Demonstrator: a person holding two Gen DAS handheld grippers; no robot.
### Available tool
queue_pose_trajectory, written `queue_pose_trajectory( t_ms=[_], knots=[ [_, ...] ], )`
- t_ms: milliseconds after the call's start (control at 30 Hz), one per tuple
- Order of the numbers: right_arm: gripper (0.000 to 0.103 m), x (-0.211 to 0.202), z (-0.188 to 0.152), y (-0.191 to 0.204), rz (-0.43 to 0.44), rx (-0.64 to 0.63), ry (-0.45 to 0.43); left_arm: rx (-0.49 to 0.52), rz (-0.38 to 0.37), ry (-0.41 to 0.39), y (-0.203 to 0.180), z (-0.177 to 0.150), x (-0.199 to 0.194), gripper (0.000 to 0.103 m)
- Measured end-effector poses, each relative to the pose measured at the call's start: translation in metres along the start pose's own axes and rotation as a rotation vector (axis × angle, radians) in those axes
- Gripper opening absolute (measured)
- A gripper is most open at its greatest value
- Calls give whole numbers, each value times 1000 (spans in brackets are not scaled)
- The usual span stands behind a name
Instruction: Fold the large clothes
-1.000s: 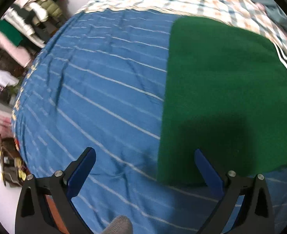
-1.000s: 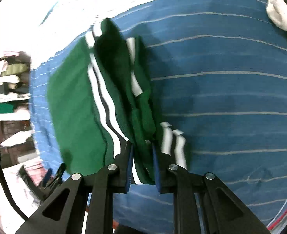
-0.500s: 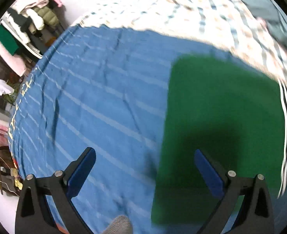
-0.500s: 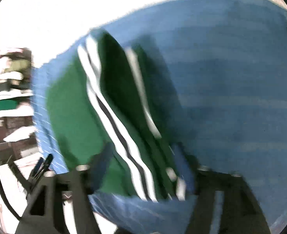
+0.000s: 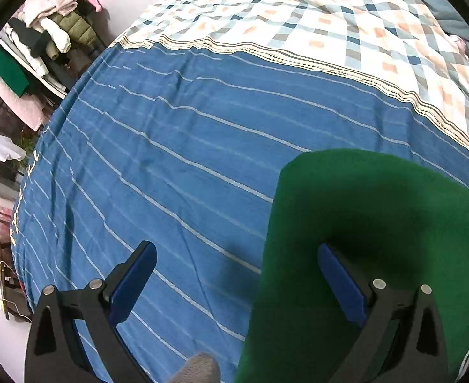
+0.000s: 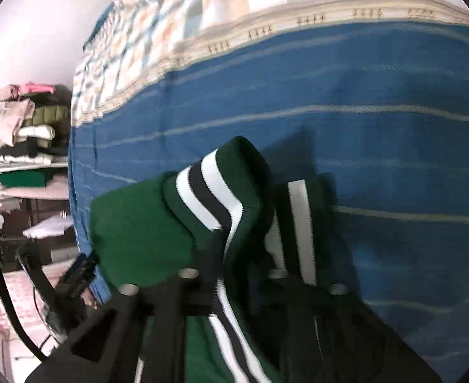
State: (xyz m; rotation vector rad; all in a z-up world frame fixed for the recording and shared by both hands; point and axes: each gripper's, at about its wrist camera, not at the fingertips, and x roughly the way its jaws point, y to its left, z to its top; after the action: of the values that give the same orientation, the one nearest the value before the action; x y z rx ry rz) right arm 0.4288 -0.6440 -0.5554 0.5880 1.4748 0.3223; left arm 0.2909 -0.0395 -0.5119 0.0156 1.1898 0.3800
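Behind everything is a bedroom wall, with stacked clothes (image 5: 43, 32) on shelves off the bed's left side. Most of both views is filled by the bed (image 5: 170, 159), spread with a blue striped sheet and, at its far end, a checked quilt (image 5: 346, 32).

On the sheet, near the bed's front edge, lies the green garment (image 5: 378, 223), partly folded, its flat panel spread out. It looks thick, soft and limp, likely a knit or fleece with some weight, so it should drape and sag from any single hold. The ribbed band with white and black stripes (image 6: 215, 198) is firmer and probably the best place to pinch.

Left gripper (image 5: 234, 261) hangs over the garment's left edge, jaws wide apart and empty. Right gripper (image 6: 234, 274) has the striped band bunched between its jaws, apparently clamped, lifted off the sheet.
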Motion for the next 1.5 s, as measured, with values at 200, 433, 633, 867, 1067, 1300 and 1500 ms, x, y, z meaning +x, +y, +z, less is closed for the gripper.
queue_pose_trajectory(
  t_ms=[200,433,633,867,1067,1300,1500],
  knots=[
    [9,-46,-10,-12,-40,83,-113,9,-37,0,-9,3,-8,103],
    [9,12,1,-29,-108,161,-31,30,-30,2,-13,4,-6,103],
    [42,-35,-22,-35,-44,139,-20,-1,-76,30,-6,-9,-32,103],
    [64,-75,-96,-58,-118,157,49,45,-164,54,-37,-47,-82,103],
    [66,-55,-154,-73,-85,261,134,123,-195,107,-68,-77,-86,103],
    [65,-9,-166,-65,-37,293,164,152,-163,127,-72,-90,-74,103],
    [11,-44,-176,-58,-75,305,43,127,-132,119,-51,-92,-74,103]
  ],
)
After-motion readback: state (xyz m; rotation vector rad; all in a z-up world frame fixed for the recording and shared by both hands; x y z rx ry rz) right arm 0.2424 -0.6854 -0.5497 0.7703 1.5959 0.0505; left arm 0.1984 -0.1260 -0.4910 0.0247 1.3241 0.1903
